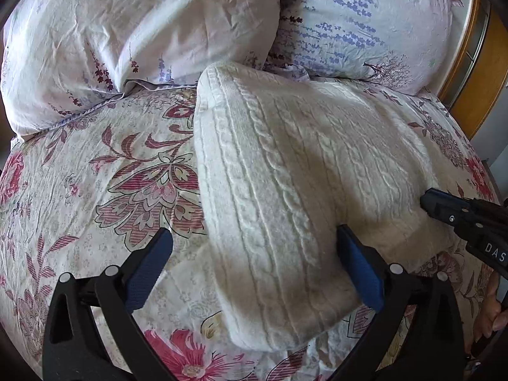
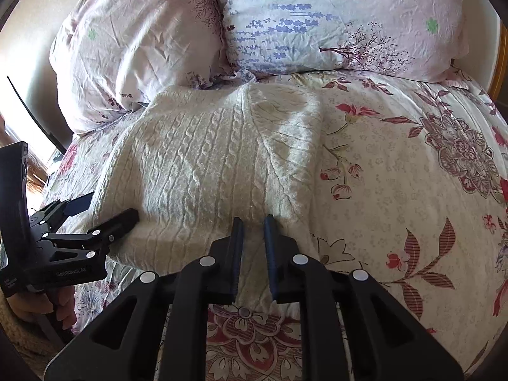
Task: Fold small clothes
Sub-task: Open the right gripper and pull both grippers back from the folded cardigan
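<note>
Left wrist view looks along the left gripper [image 1: 254,254], whose black jaws with blue pads are spread wide, one on each side of the near left part of a cream cable-knit sweater [image 1: 301,174]. Neither pad is pressing the knit; the right pad sits just against its top, the left pad is over the bedspread. The sweater lies on a bed covered by a white bedspread printed with pink and maroon flowers [image 1: 95,174], its far end reaching up to two wrinkled lilac pillows with lavender sprigs [image 1: 143,31]. At the right edge of this view the right gripper [image 1: 427,201] comes in low, its tip touching the sweater's right side.

From the right wrist view, the right gripper [image 2: 253,222] has its jaws brought close together, a narrow gap between them, with their tips resting on the sweater's [image 2: 206,158] near edge; whether any fabric is pinched cannot be told. The left gripper [image 2: 104,209] shows at the left, jaws apart around the sweater's left edge. A wooden bed frame [image 2: 500,73] shows at the far right.
</note>
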### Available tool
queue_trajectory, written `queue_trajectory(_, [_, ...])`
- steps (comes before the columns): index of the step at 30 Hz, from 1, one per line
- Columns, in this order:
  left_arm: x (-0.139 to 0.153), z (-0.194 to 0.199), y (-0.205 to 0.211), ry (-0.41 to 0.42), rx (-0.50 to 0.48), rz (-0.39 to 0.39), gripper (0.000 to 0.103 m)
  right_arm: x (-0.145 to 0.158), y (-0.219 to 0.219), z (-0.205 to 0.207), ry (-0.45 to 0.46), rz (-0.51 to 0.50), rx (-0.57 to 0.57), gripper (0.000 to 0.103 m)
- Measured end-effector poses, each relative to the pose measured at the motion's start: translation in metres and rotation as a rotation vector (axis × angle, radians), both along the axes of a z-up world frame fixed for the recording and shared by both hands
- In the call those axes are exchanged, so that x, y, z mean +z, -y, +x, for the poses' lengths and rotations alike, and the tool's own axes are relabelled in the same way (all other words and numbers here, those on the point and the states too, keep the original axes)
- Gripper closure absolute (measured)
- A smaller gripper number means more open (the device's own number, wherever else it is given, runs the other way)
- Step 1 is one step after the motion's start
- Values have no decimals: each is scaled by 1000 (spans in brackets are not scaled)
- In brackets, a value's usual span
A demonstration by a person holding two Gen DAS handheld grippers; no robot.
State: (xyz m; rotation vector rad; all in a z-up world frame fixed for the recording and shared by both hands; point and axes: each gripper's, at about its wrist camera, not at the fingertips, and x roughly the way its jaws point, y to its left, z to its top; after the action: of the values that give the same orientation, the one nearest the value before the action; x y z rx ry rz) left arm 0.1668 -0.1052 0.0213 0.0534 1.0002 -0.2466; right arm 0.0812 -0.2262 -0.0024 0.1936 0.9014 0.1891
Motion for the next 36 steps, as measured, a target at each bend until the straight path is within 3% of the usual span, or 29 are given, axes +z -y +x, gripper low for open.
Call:
queue_trajectory(7, [-3,1,-1,9,2,-12,2,1,-6,2,22,-59,11,87])
queue_trajectory(12, [20,-21,-15,78,11,-25,2,18,8,-17,61,-43,-65,81])
queue_trajectory(14, [26,-31,-27,108,36,-20,2,22,13,-29,75,-136,-136,44])
queue_trajectory(18, [29,-50,-59,117,112,-41,2,27,33,-50,81,-198,-255,30])
queue_trajectory(20, [28,-57,-68,101,136,-43,2,27,39,-59,65,-208,-299,8])
queue_trajectory(27, [11,-77,-61,10,113,-45,2,19,19,-75,29,-240,-300,1])
queue_trajectory(31, [7,-83,-42,16,62,1,2,11,-3,-75,0,-184,-253,1])
queue_trajectory(36, [-1,-84,-33,18,60,49,2,3,-25,-79,28,-231,-220,1])
